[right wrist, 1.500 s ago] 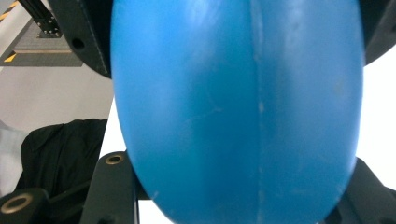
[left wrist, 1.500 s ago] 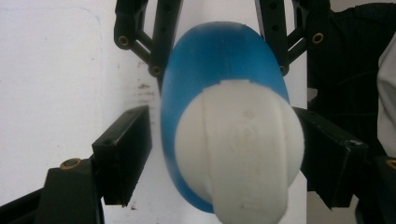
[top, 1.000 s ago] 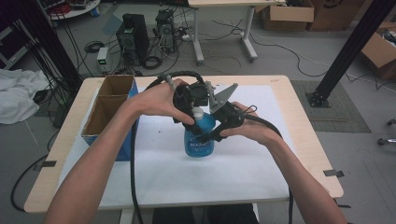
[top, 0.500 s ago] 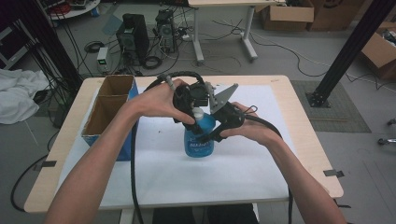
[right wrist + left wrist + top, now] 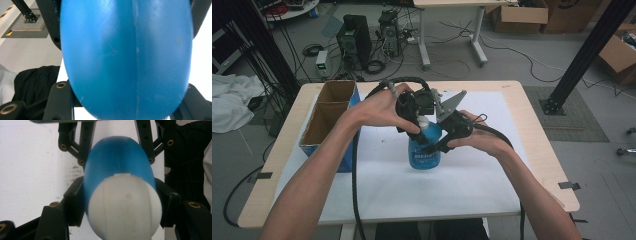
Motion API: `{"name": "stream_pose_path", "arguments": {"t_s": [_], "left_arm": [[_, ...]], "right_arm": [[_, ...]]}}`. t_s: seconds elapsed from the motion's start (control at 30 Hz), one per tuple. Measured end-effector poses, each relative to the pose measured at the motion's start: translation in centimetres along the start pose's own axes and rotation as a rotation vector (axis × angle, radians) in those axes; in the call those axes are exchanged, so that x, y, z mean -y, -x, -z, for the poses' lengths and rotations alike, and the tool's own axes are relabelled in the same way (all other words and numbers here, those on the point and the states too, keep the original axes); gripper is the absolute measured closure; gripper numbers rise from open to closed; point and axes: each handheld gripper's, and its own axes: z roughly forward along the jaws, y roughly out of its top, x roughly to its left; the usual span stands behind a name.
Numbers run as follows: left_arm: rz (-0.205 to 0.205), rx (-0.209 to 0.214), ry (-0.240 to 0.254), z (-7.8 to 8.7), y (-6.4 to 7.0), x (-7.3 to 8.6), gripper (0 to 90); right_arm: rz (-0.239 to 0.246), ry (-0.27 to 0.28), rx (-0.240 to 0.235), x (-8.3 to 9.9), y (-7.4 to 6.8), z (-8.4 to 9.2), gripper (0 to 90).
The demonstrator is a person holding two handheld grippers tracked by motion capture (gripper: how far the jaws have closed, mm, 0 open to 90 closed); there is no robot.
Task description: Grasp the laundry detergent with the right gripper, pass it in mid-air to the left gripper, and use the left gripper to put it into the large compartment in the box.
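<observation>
A blue bottle [image 5: 425, 156] with a white cap [image 5: 424, 121] stands upright on the white sheet [image 5: 472, 185] in the middle of the table. My left gripper [image 5: 420, 120] comes down from above. Its jaws have just been closing and now press on both sides of the white cap [image 5: 125, 207]. The right gripper [image 5: 435, 145] reaches in from the right and is shut on the bottle's blue body [image 5: 125, 57]. In the left gripper view, the right gripper's black jaws clamp the blue body [image 5: 117, 157] farther down.
A long open cardboard box [image 5: 328, 116] with a blue side sits at the table's left edge. Black cables trail from both grippers across the sheet. On the floor beyond the table stand computer cases [image 5: 354, 37] and a black post [image 5: 584, 55].
</observation>
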Motion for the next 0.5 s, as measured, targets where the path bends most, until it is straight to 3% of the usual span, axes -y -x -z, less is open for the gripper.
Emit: {"name": "stream_pose_path", "arguments": {"t_s": [0.33, 0.5], "left_arm": [[-0.004, 0.002, -0.002, -0.29, 0.03, -0.07, 38.1], [-0.005, 0.0, -0.027, -0.74, 0.08, -0.26, 38.1]], "right_arm": [[-0.004, 0.007, -0.004, 0.26, -0.07, -0.11, 43.8], [-0.005, 0.007, -0.001, 0.61, -0.07, -0.38, 43.6]]}}
